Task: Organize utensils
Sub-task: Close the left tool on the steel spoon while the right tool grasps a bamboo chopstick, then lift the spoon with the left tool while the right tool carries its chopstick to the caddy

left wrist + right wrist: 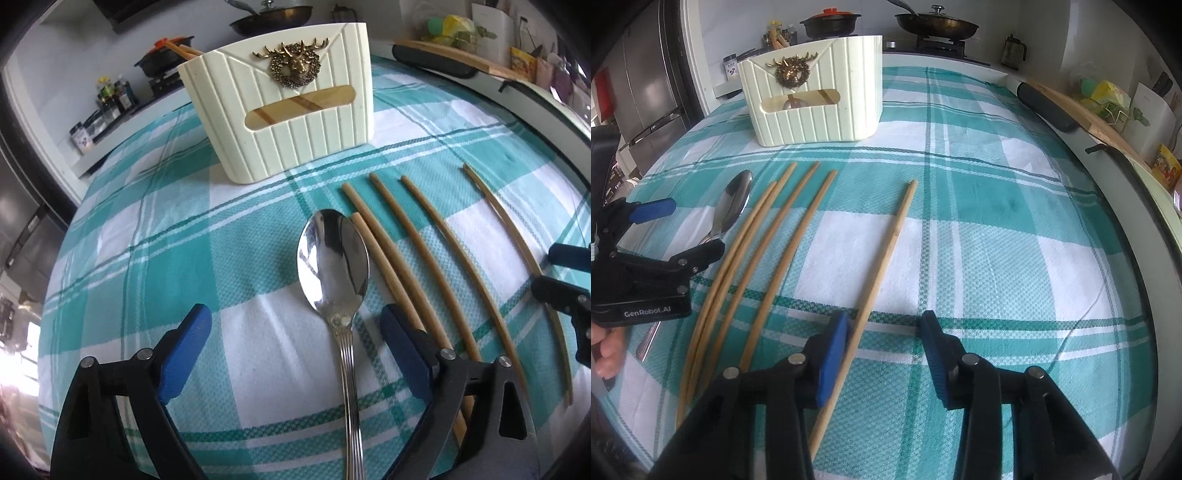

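A steel spoon (332, 258) lies bowl-up on the teal checked cloth (184, 258). My left gripper (293, 314) is open, one blue finger on each side of the spoon's handle, neither touching it. Right of the spoon lie several bamboo chopsticks (424, 240), and one lone chopstick (890, 251) rests further right. My right gripper (884, 319) straddles that lone chopstick. Its left pad (833, 354) is against the stick, the right pad stands clear, so it is open. A cream ribbed holder (295, 122) with a brass deer badge stands behind, with utensils showing through its window.
A hand holds the left gripper (692, 227) at the left edge. A black-handled wooden board (1071, 107) lies along the table's right rim. Behind are a stove with a pan (938, 22) and a red-lidded pot (831, 22), and a fridge (646, 92) at left.
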Available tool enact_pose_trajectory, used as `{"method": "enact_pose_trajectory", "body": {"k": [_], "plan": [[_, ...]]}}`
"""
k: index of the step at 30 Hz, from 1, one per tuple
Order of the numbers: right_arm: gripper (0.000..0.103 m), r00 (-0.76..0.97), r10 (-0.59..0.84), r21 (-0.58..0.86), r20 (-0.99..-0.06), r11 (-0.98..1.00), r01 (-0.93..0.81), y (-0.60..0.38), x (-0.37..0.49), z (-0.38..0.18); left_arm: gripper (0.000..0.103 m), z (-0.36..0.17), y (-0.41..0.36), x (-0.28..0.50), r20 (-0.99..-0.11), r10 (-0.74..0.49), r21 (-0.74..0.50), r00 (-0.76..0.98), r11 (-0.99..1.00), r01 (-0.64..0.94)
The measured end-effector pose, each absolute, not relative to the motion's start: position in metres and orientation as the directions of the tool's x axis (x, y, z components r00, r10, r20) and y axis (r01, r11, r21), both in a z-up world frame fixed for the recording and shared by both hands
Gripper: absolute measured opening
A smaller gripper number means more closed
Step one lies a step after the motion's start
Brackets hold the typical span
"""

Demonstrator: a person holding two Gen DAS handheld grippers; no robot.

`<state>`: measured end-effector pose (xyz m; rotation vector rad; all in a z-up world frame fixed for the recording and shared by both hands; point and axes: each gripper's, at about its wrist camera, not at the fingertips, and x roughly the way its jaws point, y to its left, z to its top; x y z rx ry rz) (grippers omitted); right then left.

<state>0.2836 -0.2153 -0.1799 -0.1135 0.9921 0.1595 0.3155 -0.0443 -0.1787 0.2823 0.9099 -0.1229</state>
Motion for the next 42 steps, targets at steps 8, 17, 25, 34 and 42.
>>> {"method": "enact_pose_trajectory", "body": {"k": [8,17,25,34,42], "plan": [[0.042,0.51,0.135,0.047,-0.849,0.982,-0.182,-0.222,0.323,-0.179,0.042,-0.176,-0.055,0.339,-0.823,-0.071,0.076,0.564,0.97,0.233],[0.007,0.474,0.143,0.074,-0.869,0.984,-0.162,-0.215,0.396,-0.18,0.041,-0.171,-0.042,0.35,-0.818,-0.126,0.014,0.562,0.971,0.238],[0.006,0.531,0.28,0.236,-0.8,0.96,-0.15,-0.23,0.39,-0.142,0.041,-0.111,-0.002,0.332,-0.731,-0.221,-0.106,0.646,0.971,0.213],[0.006,0.696,0.363,0.263,-0.619,0.932,-0.251,-0.231,0.311,-0.051,0.041,-0.053,0.027,0.291,-0.606,-0.257,-0.157,0.753,0.966,0.203],[0.006,0.812,0.322,0.177,-0.486,0.947,-0.269,-0.221,0.259,-0.017,0.041,-0.039,0.039,0.275,-0.559,-0.267,-0.189,0.785,0.963,0.192]]}}
